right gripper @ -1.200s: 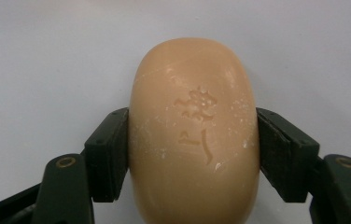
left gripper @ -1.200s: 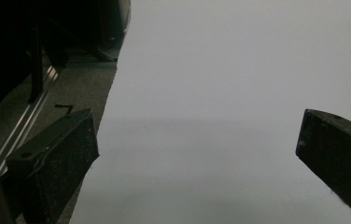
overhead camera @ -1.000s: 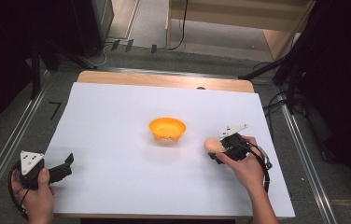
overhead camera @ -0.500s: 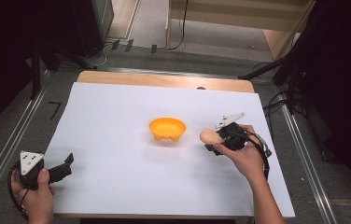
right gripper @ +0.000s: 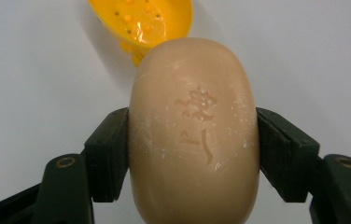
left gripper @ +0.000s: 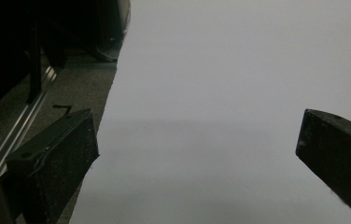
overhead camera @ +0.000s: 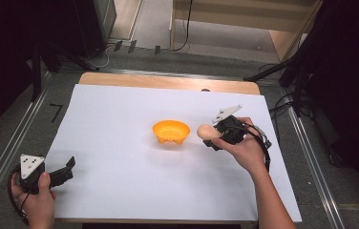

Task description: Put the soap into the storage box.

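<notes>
Beige soap bar point(right gripper: 194, 135) between right gripper point(right gripper: 193, 156) jaws (lower end cut off).

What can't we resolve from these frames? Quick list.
- Soap bar, right gripper view: its lower end is cut off by the bottom edge; the embossed mark is too shallow to read.
- Orange dish, right gripper view: top cut off by the frame, near side hidden behind the soap.
- Soap's height above the white sheet, high view: too small to tell.
- Left gripper, left gripper view: both jaws run out of frame.
</notes>
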`<state>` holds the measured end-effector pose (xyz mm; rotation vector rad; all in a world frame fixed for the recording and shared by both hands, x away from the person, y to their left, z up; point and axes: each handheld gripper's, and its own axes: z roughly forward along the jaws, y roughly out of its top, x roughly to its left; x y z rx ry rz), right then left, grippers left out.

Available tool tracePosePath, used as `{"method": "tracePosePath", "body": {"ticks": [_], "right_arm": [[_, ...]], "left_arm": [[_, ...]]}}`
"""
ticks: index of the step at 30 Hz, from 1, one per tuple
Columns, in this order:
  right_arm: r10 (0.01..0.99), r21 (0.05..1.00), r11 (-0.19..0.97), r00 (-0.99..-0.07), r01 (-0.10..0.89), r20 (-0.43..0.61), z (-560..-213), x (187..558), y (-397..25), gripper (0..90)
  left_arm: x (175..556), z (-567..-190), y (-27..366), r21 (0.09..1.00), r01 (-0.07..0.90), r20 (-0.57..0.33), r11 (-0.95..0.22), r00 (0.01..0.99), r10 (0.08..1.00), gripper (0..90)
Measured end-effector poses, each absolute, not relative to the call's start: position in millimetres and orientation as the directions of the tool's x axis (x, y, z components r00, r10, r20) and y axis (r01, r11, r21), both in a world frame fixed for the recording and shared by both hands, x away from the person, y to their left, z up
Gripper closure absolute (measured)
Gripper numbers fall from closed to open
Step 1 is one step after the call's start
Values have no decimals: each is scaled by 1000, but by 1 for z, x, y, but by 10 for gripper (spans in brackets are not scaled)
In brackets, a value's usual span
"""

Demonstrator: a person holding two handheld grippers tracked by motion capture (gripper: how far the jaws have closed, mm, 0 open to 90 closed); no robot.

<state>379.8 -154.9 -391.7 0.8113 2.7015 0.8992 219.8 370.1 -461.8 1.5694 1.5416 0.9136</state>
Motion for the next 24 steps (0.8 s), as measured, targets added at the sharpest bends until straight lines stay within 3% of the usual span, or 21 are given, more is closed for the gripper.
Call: {"method": "tracePosePath", "body": {"ticks": [24], "right_arm": [[398,605,741,-917,292,-45,-387,404,-119,332]], "left_arm": [[220,-462,370,882,471,-11,-3,27,1000,0]]}}
